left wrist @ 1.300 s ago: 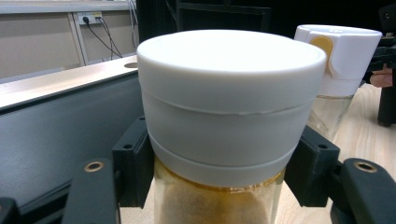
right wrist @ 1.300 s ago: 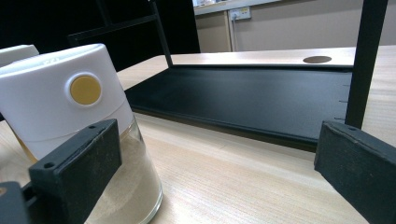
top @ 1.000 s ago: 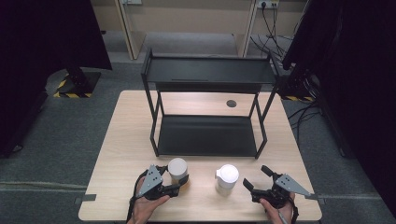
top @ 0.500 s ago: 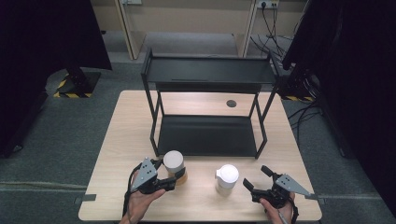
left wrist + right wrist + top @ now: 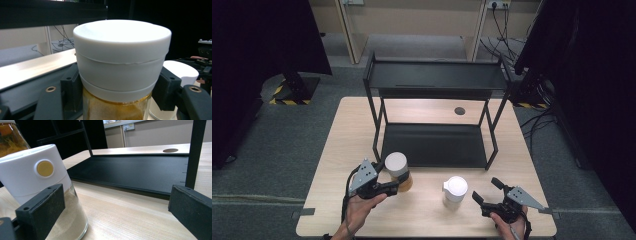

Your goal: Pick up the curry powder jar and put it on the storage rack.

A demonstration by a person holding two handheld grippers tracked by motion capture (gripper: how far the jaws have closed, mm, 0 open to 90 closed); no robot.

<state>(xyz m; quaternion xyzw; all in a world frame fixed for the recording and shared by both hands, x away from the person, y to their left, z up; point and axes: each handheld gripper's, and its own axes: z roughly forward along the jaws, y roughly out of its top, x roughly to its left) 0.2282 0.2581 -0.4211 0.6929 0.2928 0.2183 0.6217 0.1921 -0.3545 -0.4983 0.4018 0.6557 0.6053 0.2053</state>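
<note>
My left gripper is shut on a glass jar of orange-yellow powder with a white lid, held a little above the table in front of the black rack. In the left gripper view the jar sits between both black jaws, pads pressed to its lid edge. A second jar with a white lid and pale powder stands on the table to its right. My right gripper is open, just right of that jar; in the right gripper view the jar stands by the left jaw, untouched.
The two-tier black metal rack stands mid-table, its lower shelf and top shelf bare. A round dark hole marks the tabletop behind it. Bare wooden table lies left and right of the rack. Cables run on the floor at the far right.
My left gripper has lifted the orange-powder jar and carried it forward toward the rack's lower shelf. The right gripper and the pale jar have stayed put.
</note>
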